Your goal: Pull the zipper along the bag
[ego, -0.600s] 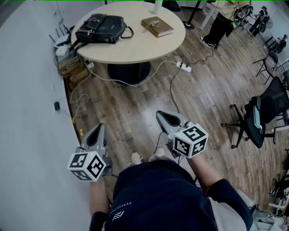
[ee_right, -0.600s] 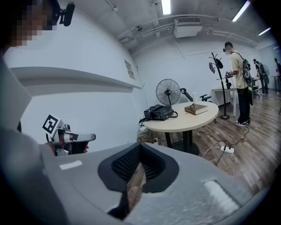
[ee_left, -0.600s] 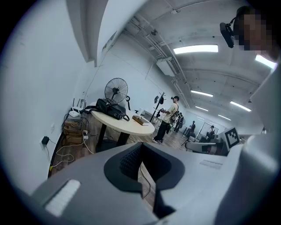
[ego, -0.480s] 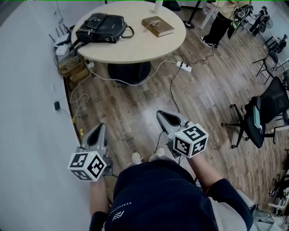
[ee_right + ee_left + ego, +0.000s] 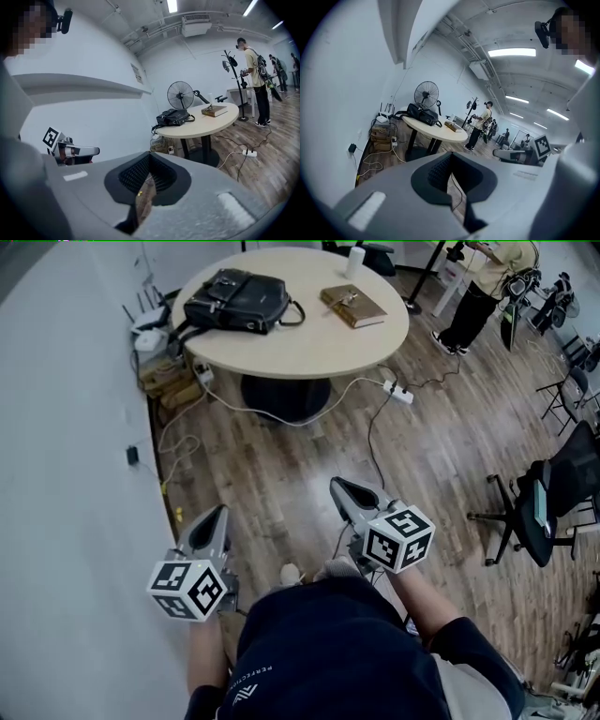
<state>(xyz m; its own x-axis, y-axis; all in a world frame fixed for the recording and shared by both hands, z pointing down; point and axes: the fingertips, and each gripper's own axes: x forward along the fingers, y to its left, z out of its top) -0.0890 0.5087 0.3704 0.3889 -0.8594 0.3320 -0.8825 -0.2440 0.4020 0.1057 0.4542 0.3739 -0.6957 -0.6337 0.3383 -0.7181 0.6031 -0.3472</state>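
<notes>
Black bag (image 5: 239, 301) sat upper left on the round desk (image 5: 309, 357), long side running left-right, well ahead of both grippers. Left gripper (image 5: 214, 517) sat more directly below it than right gripper (image 5: 339, 486); both had fingers closed, empty.

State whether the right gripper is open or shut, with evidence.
Shut. The right gripper shows its jaws meeting at the tips, nothing between them.

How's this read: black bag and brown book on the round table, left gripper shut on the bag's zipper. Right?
The left gripper is shut on nothing and is well short of the round table. The left gripper view shows its fingers together with only floor beyond. The black bag and brown book do lie on the table.
</notes>
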